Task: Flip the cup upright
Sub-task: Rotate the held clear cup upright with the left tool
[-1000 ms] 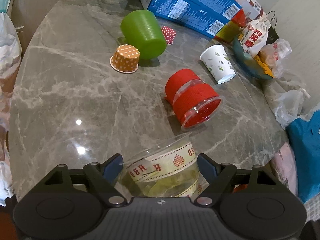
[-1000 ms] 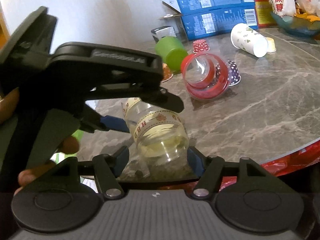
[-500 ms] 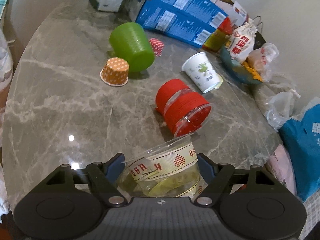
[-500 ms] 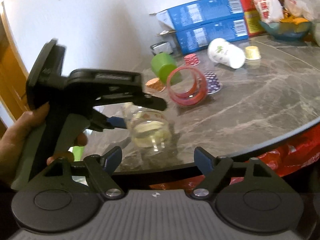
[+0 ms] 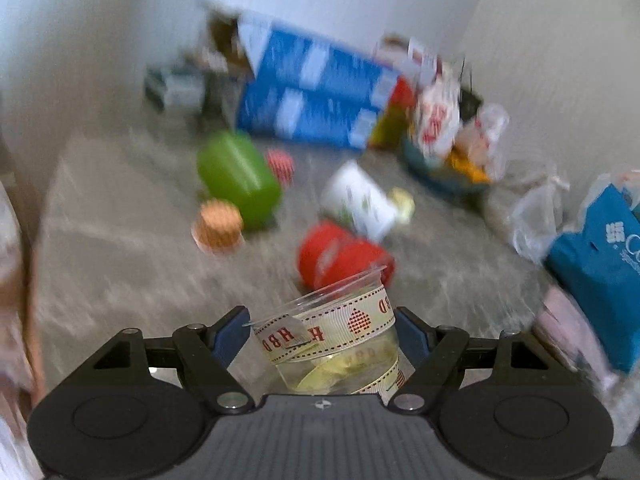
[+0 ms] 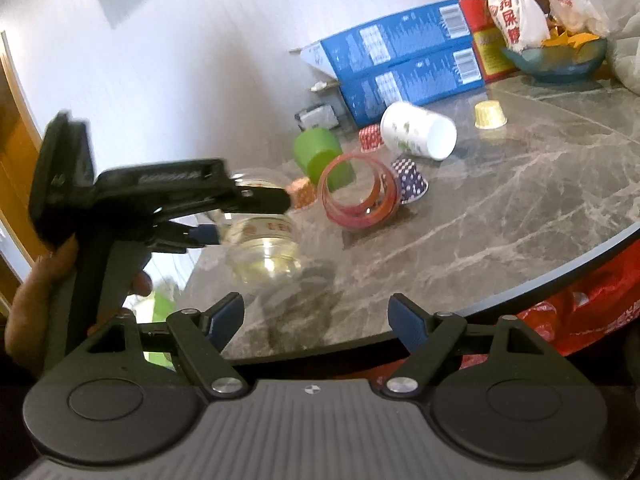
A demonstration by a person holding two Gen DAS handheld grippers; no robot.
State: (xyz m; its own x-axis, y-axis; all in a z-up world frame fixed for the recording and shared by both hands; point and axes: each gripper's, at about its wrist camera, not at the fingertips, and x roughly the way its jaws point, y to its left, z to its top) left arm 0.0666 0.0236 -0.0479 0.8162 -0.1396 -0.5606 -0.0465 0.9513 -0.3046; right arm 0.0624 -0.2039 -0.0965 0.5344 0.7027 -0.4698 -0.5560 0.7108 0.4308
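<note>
My left gripper is shut on a clear plastic cup with cream "HBD" ribbon inside. It holds the cup in the air over the near part of the marble table. In the right wrist view the left gripper holds the cup tilted, its base toward the camera. My right gripper is open and empty at the table's front edge, drawn back from the cup.
Lying on their sides: a red-banded clear cup, a green cup and a white paper cup. Small dotted paper cups stand around them. Blue boxes, a snack bowl and bags sit at the back right.
My left gripper has lifted and tilted the clear cup off the table. My right gripper has let go of it, opened and drawn back toward the table edge.
</note>
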